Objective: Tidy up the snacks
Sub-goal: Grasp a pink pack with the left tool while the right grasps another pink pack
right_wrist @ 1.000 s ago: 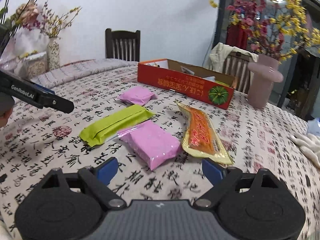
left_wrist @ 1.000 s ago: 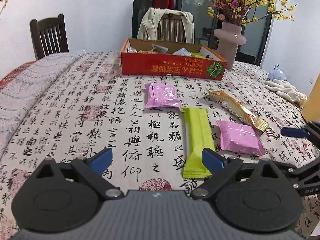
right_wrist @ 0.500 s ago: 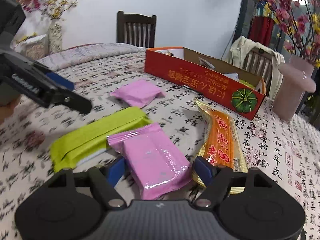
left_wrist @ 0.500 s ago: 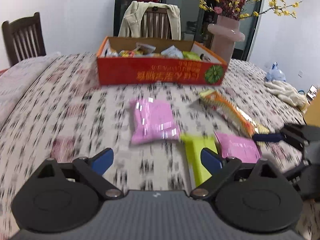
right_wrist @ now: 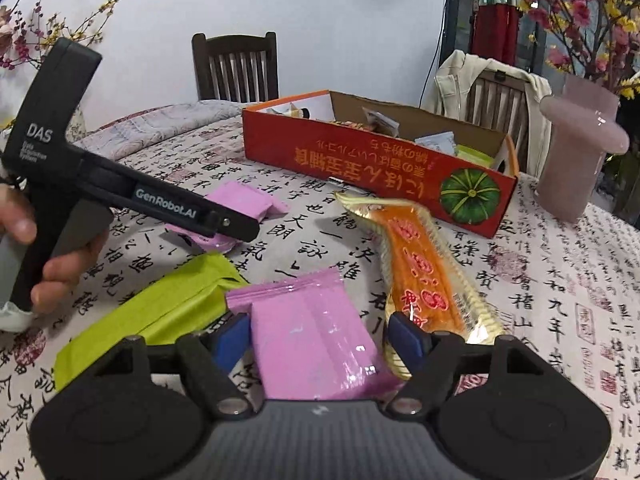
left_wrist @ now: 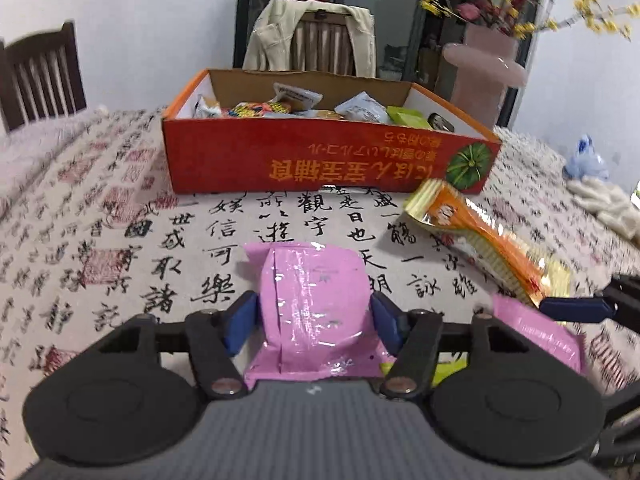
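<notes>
Two pink snack packets lie on the calligraphy tablecloth. My left gripper [left_wrist: 314, 316] straddles the far pink packet [left_wrist: 316, 300], blue pads close to its sides, jaws partly closed. My right gripper [right_wrist: 318, 332] straddles the near pink packet [right_wrist: 308, 340] in the same way. The left gripper also shows in the right wrist view [right_wrist: 236, 228] over the far packet [right_wrist: 244, 204]. A green bar [right_wrist: 152, 312] and an orange-gold packet [right_wrist: 424, 276] lie beside them. The red box [left_wrist: 320, 160] with several snacks stands behind.
A pink vase [right_wrist: 580, 152] with flowers stands right of the box. White gloves [left_wrist: 604, 208] and a blue toy [left_wrist: 586, 158] lie at the far right. Chairs [right_wrist: 236, 66] stand around the table, one draped with a jacket [left_wrist: 312, 32].
Both grippers moved forward and down over the pink packets, and their jaws narrowed around them. The left gripper came much closer to the red box.
</notes>
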### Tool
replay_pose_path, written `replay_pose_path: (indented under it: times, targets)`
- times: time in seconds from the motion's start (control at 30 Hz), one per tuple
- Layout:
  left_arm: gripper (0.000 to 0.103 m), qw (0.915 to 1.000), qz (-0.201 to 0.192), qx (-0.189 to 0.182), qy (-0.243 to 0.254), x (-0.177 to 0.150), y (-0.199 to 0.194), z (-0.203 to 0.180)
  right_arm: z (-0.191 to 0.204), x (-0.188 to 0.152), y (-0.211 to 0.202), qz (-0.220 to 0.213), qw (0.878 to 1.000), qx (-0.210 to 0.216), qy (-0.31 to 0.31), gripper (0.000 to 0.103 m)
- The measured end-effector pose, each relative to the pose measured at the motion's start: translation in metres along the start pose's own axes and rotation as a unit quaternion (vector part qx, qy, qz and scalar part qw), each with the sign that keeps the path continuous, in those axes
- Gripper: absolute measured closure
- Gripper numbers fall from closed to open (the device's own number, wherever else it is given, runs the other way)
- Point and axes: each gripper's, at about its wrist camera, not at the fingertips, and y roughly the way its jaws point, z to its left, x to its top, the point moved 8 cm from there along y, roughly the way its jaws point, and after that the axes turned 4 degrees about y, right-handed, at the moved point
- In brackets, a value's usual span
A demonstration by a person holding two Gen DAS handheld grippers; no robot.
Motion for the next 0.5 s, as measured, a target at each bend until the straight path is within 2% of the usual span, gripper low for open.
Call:
replay_pose_path:
  times: [0.13,0.37,0.5]
  targets:
    - [0.041,0.9999,0.007,-0.012,-0.006,-0.006,-0.01,-0.001,0.002,-0.004,-0.002,0.005,1.0,-0.002,0.005,0.042]
    - [0.041,0.9988,-0.004,-0.01,-0.048,-0.027,-0.062,0.004,0.004,-0.024,-0.035,0.002,0.999,-0.017,0.027,0.044]
    - [0.041,0.9975,-0.026,0.004,-0.066,-0.036,-0.099,0.013,0.009,-0.044,-0.062,0.002,0.999,-0.02,0.042,0.044]
